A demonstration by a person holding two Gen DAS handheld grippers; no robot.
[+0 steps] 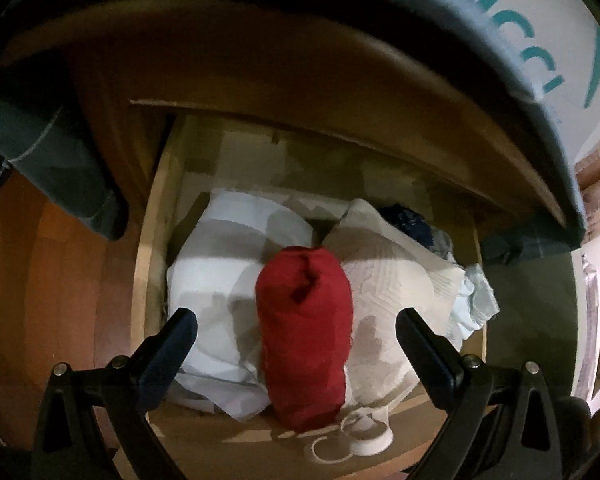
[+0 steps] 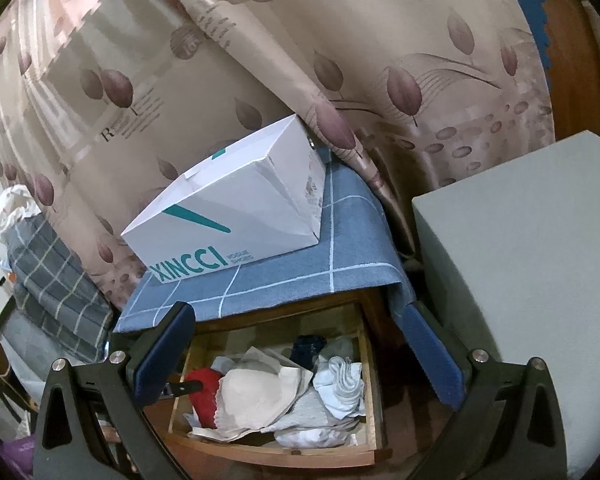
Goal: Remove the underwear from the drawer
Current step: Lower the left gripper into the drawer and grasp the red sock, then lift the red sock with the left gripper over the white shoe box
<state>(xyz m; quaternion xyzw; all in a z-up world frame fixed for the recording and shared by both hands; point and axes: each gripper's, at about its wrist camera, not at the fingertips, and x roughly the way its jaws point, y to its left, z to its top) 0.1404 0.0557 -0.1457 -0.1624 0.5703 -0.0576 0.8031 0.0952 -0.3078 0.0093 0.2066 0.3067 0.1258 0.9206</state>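
We see the open drawer (image 2: 370, 376) packed with folded laundry. The red underwear (image 1: 305, 336) lies near its front edge, between a white garment (image 1: 216, 280) and a cream one (image 1: 396, 280). The left tool (image 1: 296, 332) hovers above the red piece, fingers spread to either side of it, holding nothing. The right tool (image 2: 300, 356) hangs higher, also spread and empty. We judge the step to be the grasp: lower straight down and pinch only red cloth, sparing its neighbours.
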